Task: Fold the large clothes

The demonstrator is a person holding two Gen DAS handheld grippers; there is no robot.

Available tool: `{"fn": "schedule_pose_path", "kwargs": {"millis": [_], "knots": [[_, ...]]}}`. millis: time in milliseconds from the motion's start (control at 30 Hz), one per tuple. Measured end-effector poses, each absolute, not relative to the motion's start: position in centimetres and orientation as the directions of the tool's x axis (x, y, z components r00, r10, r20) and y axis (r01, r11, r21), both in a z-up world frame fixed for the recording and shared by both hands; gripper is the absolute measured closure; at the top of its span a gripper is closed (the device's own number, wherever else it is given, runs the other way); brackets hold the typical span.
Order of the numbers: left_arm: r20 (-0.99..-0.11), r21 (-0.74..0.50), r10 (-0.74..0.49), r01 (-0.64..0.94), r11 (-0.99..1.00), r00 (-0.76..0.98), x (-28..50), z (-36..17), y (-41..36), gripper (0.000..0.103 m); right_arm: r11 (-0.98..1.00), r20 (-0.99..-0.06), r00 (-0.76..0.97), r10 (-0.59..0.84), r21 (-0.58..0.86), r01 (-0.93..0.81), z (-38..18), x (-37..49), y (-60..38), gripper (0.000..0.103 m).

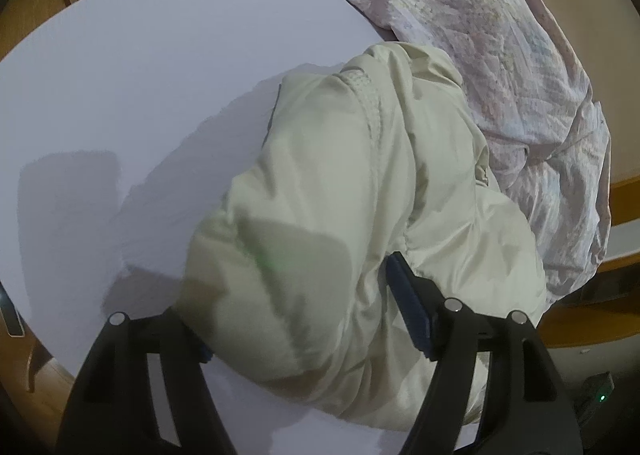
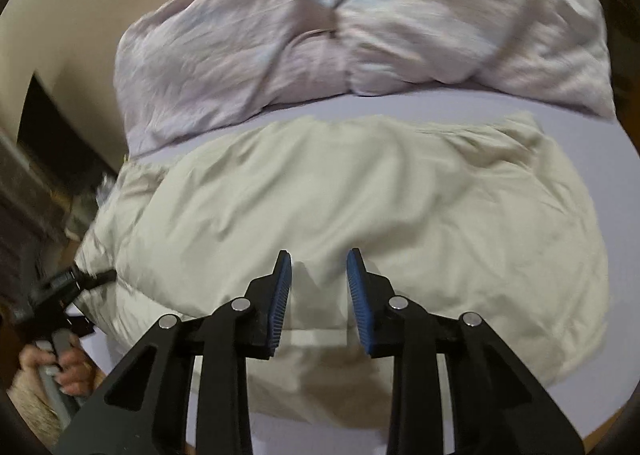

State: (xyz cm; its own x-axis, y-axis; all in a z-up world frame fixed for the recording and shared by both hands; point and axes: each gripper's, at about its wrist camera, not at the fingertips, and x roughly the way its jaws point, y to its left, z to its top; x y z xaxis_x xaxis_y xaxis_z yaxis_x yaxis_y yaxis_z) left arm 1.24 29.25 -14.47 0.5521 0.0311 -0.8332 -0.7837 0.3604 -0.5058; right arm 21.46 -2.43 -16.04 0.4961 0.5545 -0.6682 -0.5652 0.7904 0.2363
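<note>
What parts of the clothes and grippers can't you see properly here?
- Left wrist view: the cream jacket bulges over the left gripper's left fingertip, hiding it.
- Left wrist view: the pink garment runs off the top edge.
- Right wrist view: motion blur smears the pink garment's pattern; the right gripper stays sharp.

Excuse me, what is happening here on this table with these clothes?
A person is folding a puffy cream padded jacket on a round pale lilac table, with a two-finger tool in each hand. The left tool stands wide around a bulky part of the jacket, with no clear sign that it pinches it. The right tool hovers over the jacket, open and empty. A crumpled pink patterned cloth lies behind the jacket, untouched.
</note>
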Motion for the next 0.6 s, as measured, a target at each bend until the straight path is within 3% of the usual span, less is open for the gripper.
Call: {"fn": "schedule_pose_path", "kwargs": {"millis": [133,433,500,600], "knots": [[-0.826,-0.523,0.025,-0.783,0.335,0.563,1.5,-14.8,29.4,0.030,0.818,-0.710,0.521,0.473,0.134,-0.560,-18.6,21.4,-0.4,0.072],[-0.813,-0.550,0.007,-0.770,0.322,0.583,2.7,-15.3,30.0,0.023,0.832,-0.740,0.531,0.413,0.069,-0.550,-22.3,22.3,1.5,0.071],[-0.809,-0.559,0.002,-0.769,0.311,0.588,2.7,-15.5,30.2,0.025,0.831,-0.738,0.528,0.421,0.080,-0.551,-22.4,22.4,1.3,0.071],[-0.798,-0.574,0.002,-0.760,0.305,0.603,2.9,-15.5,30.4,0.035,0.828,-0.734,0.524,0.432,0.092,-0.554,-22.4,22.5,1.2,0.071]]}}
